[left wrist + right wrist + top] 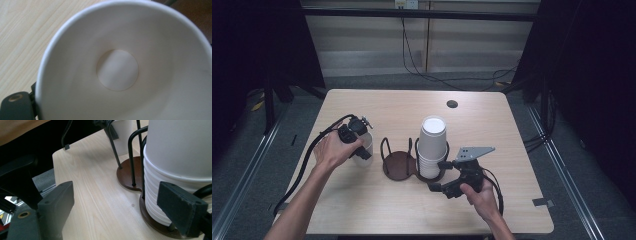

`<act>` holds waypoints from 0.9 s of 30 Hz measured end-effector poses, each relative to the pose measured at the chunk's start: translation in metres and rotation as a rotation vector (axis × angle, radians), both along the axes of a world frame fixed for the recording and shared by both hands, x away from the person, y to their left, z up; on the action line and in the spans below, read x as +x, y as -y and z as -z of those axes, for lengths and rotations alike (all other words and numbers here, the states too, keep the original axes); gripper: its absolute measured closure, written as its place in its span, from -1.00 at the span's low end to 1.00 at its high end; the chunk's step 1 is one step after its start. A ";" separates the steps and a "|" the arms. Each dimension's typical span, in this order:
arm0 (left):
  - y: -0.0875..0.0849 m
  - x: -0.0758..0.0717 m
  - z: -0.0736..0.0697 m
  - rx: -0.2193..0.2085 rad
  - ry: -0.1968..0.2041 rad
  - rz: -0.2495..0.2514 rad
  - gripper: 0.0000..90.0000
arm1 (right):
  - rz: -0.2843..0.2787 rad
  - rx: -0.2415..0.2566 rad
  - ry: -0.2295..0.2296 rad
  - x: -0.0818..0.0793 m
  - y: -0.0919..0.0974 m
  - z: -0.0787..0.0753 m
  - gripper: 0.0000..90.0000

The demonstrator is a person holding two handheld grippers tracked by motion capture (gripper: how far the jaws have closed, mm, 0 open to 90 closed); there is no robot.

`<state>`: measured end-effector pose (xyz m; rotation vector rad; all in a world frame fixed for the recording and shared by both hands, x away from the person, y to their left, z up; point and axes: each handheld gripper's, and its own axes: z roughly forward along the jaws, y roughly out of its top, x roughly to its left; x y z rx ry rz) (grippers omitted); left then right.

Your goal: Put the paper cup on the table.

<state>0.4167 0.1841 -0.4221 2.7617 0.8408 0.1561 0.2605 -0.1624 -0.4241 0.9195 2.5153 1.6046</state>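
Note:
A white paper cup [368, 148] stands on the table left of a dark wire cup holder [398, 165]. My left gripper [357, 142] reaches down over the cup from above. In the left gripper view I look straight into the cup [117, 70], and one finger [16, 105] lies against the outside of its rim. The other finger is hidden, so the grip is unclear. A tall stack of white cups [432, 145] fills the holder's right ring. My right gripper [438, 175] is open low beside that stack [180, 157]. Its jaws [113, 190] stand wide apart, the right one next to the stack's bottom rims.
The holder's left ring has a bare brown base [126, 173]. The wooden table [387, 210] has a round cable hole [452, 104] near its far edge. Cables lie on the floor behind, with dark curtains at both sides.

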 end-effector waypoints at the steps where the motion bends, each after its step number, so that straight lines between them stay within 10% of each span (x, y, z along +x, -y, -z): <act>1: -0.001 0.000 0.000 -0.003 0.001 0.002 -0.79 | 0.001 -0.001 0.000 0.000 0.000 0.000 -0.67; 27: -0.046 -0.022 0.011 -0.132 -0.028 -0.018 -0.65 | 0.003 0.003 -0.004 0.000 -0.001 0.001 -0.67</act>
